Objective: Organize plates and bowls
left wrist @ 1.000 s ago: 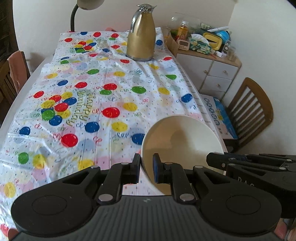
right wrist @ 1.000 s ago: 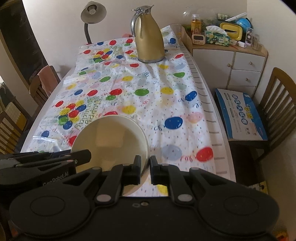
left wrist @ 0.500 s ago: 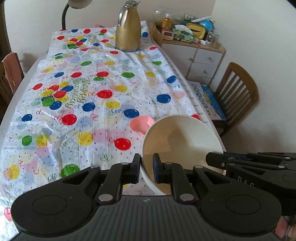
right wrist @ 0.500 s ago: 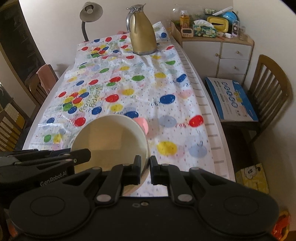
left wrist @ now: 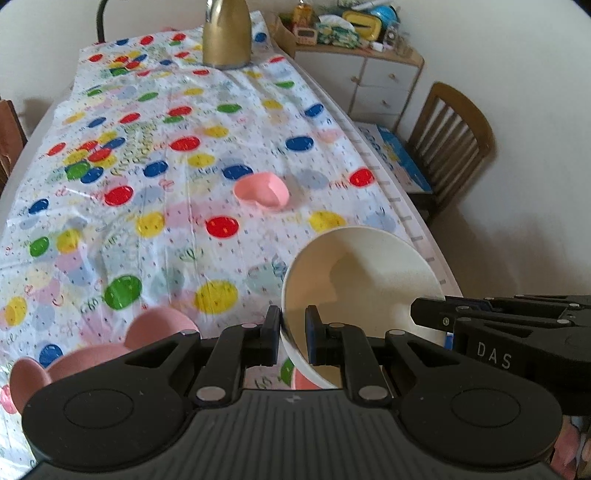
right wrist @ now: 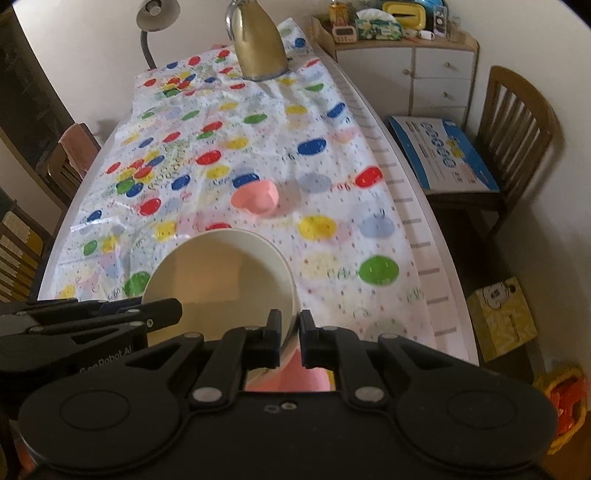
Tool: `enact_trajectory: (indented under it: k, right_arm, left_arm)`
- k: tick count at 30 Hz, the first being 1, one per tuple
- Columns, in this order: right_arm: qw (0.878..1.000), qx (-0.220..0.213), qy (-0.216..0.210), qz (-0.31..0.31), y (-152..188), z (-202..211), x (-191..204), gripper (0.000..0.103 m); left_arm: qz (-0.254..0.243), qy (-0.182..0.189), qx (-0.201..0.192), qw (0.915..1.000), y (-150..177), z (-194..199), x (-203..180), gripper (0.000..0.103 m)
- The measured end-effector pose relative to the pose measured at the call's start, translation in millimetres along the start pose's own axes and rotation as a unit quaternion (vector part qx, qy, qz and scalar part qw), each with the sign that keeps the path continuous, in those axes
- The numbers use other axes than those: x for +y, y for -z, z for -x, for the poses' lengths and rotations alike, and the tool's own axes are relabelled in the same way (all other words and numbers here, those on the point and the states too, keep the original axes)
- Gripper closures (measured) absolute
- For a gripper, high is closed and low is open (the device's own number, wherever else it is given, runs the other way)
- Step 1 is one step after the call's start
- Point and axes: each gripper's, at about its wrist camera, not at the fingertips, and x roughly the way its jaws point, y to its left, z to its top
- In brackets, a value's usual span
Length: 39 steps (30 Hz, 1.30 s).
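Note:
A large cream bowl (left wrist: 362, 284) is held in the air over the near end of the table, tilted. My left gripper (left wrist: 291, 332) is shut on its left rim, and my right gripper (right wrist: 290, 332) is shut on its right rim; the bowl also shows in the right wrist view (right wrist: 221, 280). A small pink heart-shaped bowl (left wrist: 263, 191) sits on the dotted tablecloth further out, also in the right wrist view (right wrist: 256, 197). A pink plate with round ears (left wrist: 110, 350) lies at the near left, partly hidden by my left gripper. Something pink (right wrist: 295, 376) shows under the bowl.
A gold thermos jug (left wrist: 226, 35) stands at the far end of the table. A desk lamp (right wrist: 155, 22) is at the far left. A wooden chair (right wrist: 517, 140) with a blue box, a white drawer cabinet (right wrist: 436, 74) and a yellow box (right wrist: 502, 317) are to the right.
Both grippers have pulled back toward the near end of the table with the cream bowl. The pink heart bowl and the pink eared plate have come into view.

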Motion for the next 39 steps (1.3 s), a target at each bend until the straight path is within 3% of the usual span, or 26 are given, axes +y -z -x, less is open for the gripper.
enact_trajectory:
  k: [12, 33, 39]
  right_arm:
    - [0.999, 0.029, 0.012, -0.019, 32, -10, -12, 0.095]
    - [0.999, 0.044, 0.011, -0.024, 45, -26, -20, 0.095]
    - [0.999, 0.047, 0.002, -0.027, 42, -25, -19, 0.084]
  left_arm:
    - [-0.013, 0.008, 0.043, 0.9989, 33, -17, -8, 0.090]
    - [-0.026, 0.000, 0.056, 0.9981, 44, -37, -13, 0.090]
    - [-0.020, 0.006, 0.063, 0.9978, 42, -37, -12, 0.090]
